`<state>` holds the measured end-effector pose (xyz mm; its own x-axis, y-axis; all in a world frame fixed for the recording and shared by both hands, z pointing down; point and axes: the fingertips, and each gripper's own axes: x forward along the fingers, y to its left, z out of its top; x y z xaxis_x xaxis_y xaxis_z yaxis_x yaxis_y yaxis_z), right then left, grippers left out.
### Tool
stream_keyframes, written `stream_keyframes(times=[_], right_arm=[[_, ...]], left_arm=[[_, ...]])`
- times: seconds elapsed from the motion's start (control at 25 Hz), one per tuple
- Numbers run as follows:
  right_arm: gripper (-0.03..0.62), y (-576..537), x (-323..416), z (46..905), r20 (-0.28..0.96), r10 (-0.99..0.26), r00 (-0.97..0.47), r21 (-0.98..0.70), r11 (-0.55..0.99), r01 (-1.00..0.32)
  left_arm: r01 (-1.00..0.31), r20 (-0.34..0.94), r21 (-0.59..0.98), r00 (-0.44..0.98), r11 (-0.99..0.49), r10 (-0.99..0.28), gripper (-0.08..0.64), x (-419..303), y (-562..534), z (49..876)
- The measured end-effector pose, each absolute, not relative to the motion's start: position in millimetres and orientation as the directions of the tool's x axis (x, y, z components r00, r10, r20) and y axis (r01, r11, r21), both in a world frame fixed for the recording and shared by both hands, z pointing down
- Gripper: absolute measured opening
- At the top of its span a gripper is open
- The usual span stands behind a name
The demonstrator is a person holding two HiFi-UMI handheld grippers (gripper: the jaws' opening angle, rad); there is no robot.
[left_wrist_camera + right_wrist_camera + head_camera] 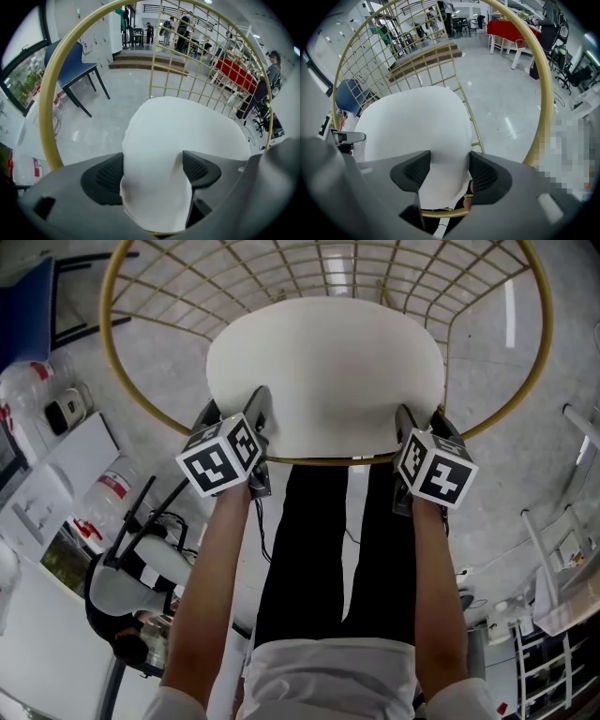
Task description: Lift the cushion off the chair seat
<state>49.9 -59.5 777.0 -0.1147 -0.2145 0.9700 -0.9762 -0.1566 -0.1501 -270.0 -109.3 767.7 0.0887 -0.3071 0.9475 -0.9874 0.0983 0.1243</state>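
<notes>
L gripper (152, 173), R gripper (447, 171) on cushion (323, 362)

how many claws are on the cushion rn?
2. Left claw pinches the cushion at its near-left edge. Right claw has the near-right edge between its jaws, pads against it. Both show clearly, nothing hidden.

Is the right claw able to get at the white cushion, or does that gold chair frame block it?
Probably yes: the right claw straddles the front edge of the cushion, both jaws touching it, while the gold frame passes underneath, out of the way.
</notes>
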Motion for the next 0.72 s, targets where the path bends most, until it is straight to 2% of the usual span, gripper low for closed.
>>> stream_keyframes(times=[0.16,0.4,0.72], right_arm=[[0.249,-60,47,779,0.964,-0.212,-0.161,-0.195,-0.150,-0.969],[0.204,-60,45,776,0.954,-0.240,-0.181,-0.219,-0.140,-0.966],[0.132,-58,44,767,0.947,-0.257,-0.195,-0.233,-0.127,-0.964]], left_arm=[[-0.989,0.950,0.109,0.075,0.097,-0.303,0.374,-272,-109,768],[-0.992,0.941,0.086,0.052,0.090,-0.334,0.237,-279,-105,759],[-0.995,0.929,0.089,0.064,0.052,-0.366,0.144,-281,-102,748]])
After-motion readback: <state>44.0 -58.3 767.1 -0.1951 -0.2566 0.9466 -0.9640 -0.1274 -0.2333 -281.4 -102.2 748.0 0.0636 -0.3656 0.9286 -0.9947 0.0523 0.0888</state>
